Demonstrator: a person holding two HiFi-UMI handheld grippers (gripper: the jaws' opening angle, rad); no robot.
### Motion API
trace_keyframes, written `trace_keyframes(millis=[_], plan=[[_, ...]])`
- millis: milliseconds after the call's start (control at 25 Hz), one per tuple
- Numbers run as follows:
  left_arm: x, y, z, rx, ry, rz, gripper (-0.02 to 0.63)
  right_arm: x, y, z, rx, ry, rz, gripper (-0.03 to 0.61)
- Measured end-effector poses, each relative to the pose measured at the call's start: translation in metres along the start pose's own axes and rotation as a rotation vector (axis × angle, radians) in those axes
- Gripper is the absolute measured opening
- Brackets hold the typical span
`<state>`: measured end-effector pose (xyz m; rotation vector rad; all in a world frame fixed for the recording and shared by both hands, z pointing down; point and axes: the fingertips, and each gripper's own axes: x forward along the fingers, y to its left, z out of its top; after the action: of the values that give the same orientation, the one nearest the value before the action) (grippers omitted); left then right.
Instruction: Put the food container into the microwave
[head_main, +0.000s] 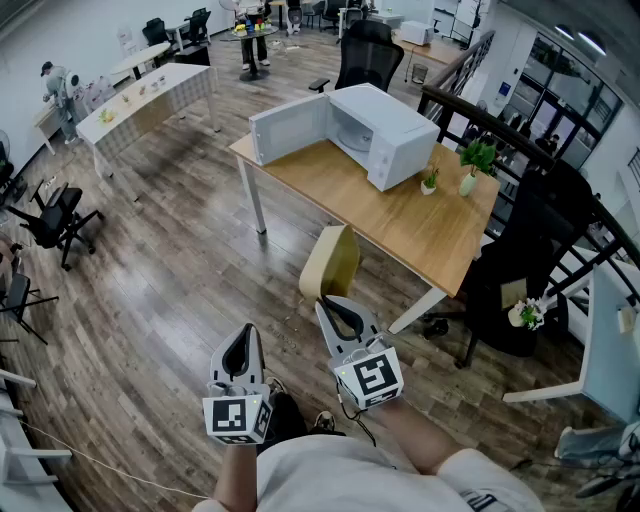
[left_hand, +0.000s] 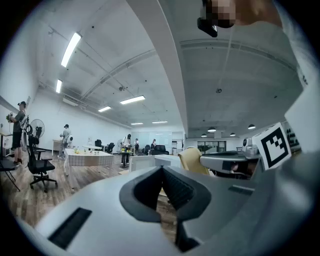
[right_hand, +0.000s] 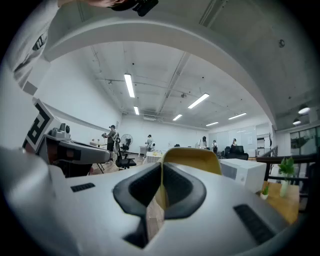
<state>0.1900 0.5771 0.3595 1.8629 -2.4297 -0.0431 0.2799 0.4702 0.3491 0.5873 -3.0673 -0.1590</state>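
Observation:
A white microwave (head_main: 392, 132) stands on the wooden table (head_main: 400, 215) with its door (head_main: 290, 128) swung open to the left. Its cavity shows a pale round turntable. I can pick out no food container in any view. My left gripper (head_main: 243, 336) and right gripper (head_main: 326, 303) are held low over the floor, well short of the table. Both point toward the table. Each has its jaws together with nothing between them, as the left gripper (left_hand: 161, 171) and right gripper (right_hand: 161, 166) show in their own views. The microwave (right_hand: 246, 173) is far ahead.
A yellow chair (head_main: 330, 262) stands between my grippers and the table's near edge. Two small potted plants (head_main: 476, 162) sit right of the microwave. Black chairs (head_main: 520, 265) and a railing are at the right. A white table (head_main: 150, 100) and people are further back.

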Motion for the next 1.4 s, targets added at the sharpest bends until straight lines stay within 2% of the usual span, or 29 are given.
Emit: trace_keyframes(millis=[240, 480, 680, 1160, 1400], plan=[[0.005, 0.004, -0.001, -0.001, 0.008, -0.004, 0.012, 0.003, -0.002, -0.005, 0.015, 0.011, -0.003, 0.018], [0.03, 0.022, -0.01, -0.019, 0.032, -0.026, 0.012, 0.034, -0.002, -0.017, 0.032, 0.037, 0.012, 0.02], [0.06, 0.052, -0.007, -0.033, 0.025, -0.057, 0.012, 0.073, -0.003, -0.019, 0.017, 0.053, 0.011, 0.02], [0.127, 0.143, -0.007, -0.062, 0.04, -0.149, 0.012, 0.17, -0.012, -0.025, -0.029, 0.115, -0.063, 0.02], [0.148, 0.16, -0.012, -0.082, 0.061, -0.175, 0.012, 0.198, -0.018, -0.031, -0.033, 0.149, -0.077, 0.02]])
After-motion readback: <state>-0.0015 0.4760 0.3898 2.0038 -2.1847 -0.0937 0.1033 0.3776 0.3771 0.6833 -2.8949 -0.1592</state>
